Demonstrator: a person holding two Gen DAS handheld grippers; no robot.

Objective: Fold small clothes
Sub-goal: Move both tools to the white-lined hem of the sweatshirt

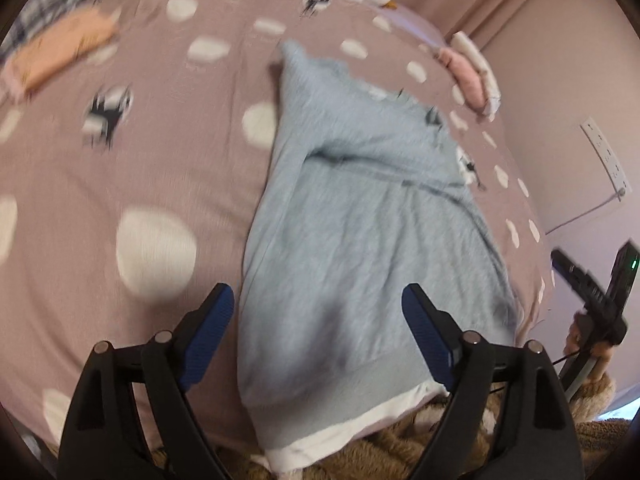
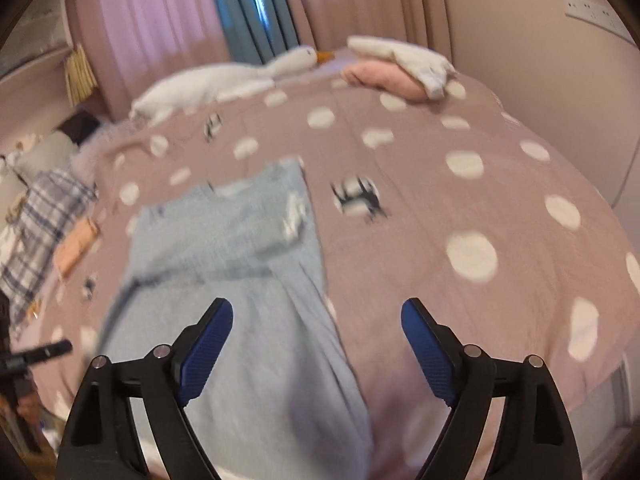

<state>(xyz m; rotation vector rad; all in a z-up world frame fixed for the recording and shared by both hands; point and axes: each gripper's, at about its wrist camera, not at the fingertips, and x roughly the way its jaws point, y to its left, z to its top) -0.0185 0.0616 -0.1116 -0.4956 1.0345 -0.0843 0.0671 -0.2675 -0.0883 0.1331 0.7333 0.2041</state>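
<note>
Two claws angled down over blue garment [image 1: 360, 216], left claw [image 1: 318, 312] wide apart, right claw [image 2: 317, 326] likewise, both empty

The light blue sweater [image 1: 360, 216] lies flat on a pink bedspread with white dots [image 1: 120, 160]. It is folded lengthwise into a long narrow shape, with one part laid over the body and a dark crease crossing the middle. Its ribbed hem is at the near end, over the edge of the bed, with a white layer showing under it. The fabric looks soft and a little wrinkled.
</note>
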